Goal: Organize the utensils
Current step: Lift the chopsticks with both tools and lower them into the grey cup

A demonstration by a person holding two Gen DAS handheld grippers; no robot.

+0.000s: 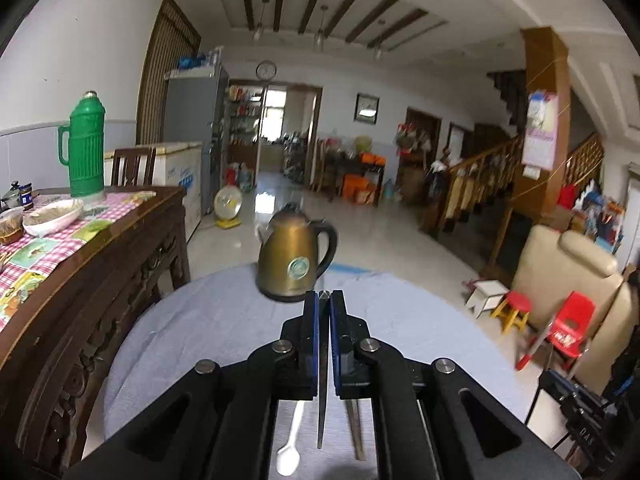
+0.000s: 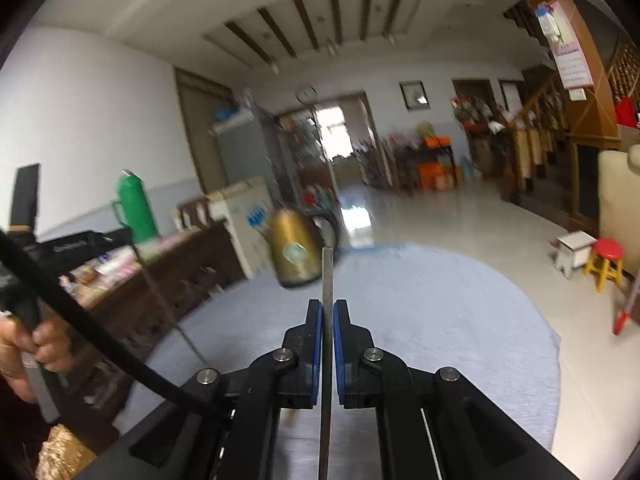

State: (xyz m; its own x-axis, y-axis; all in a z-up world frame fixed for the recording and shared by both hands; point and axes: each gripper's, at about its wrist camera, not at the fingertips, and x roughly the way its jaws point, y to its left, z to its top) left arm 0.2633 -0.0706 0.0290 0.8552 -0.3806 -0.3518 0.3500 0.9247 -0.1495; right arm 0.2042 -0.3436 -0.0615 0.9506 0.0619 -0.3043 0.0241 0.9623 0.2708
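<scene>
A large, cluttered living room with a glossy pale floor stretches behind a round table (image 1: 224,320) covered in a pale blue cloth.

Each gripper is clamped on one slim utensil. In the left wrist view, the left gripper (image 1: 324,300) has its blue-padded fingers (image 1: 314,320) pressed together on a thin dark stick (image 1: 322,400), seemingly a chopstick, whose tip just shows at the fingertips while the rest hangs back under the gripper. Below it on the cloth lie a white plastic spoon (image 1: 291,448), bowl nearest the camera, and, just to the right, a pair of greyish chopsticks (image 1: 356,428).

In the right wrist view, the right gripper (image 2: 328,308) is likewise closed on a grey stick (image 2: 327,276) that stands up well past its fingertips. That view is blurred. At its left edge a hand (image 2: 28,344) grips the other gripper's handle.

A brass-coloured electric kettle (image 1: 294,256) with a black handle stands on the table's far side. To the left, a dark carved wooden sideboard (image 1: 100,280) carries a pink checked cloth, a green thermos (image 1: 86,148) and some bowls. At the right are a cream armchair (image 1: 568,276), a red plastic chair and small stools.
</scene>
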